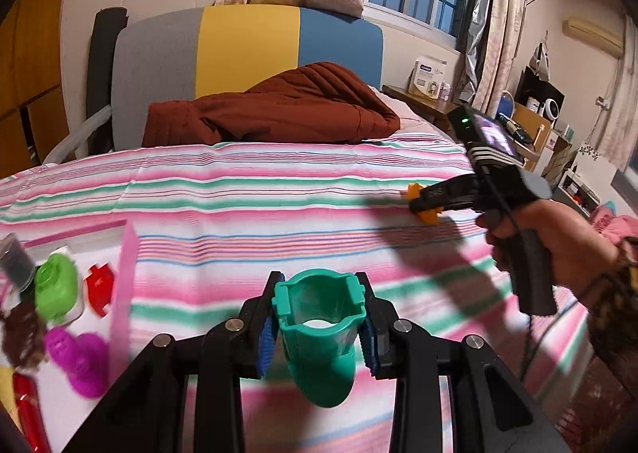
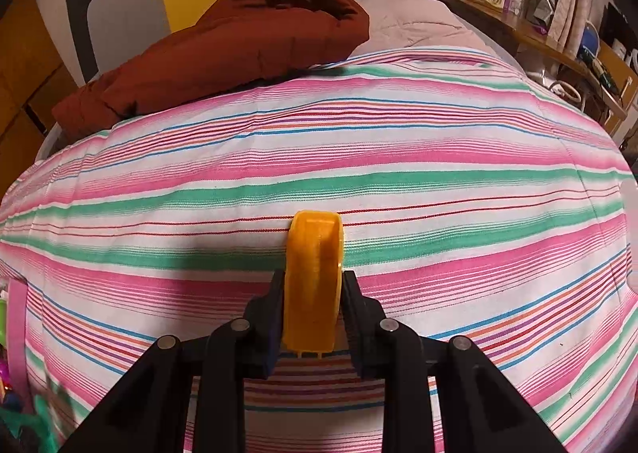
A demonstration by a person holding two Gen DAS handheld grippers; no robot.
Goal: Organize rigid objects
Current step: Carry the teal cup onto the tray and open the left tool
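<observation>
While our left gripper (image 1: pixel 319 317) pinches a teal cup (image 1: pixel 319 337) between its jaws above the striped bed (image 1: pixel 279 194), our right gripper (image 2: pixel 313 305) clamps an orange piece (image 2: pixel 315 281), which juts beyond its jaws over the same sheet.

The bedspread (image 2: pixel 438 182) was striped in pink, white and green, with thin blue, red and orange lines. A rust-brown quilted blanket (image 1: pixel 275 110) lay at its far edge, before a headboard (image 1: pixel 247 50) in grey, yellow and blue panels. One held piece (image 1: pixel 319 329) was teal, the other (image 2: pixel 315 281) orange. Near the left edge lay green (image 1: pixel 56 287), red (image 1: pixel 99 287) and purple (image 1: pixel 77 361) pieces.
</observation>
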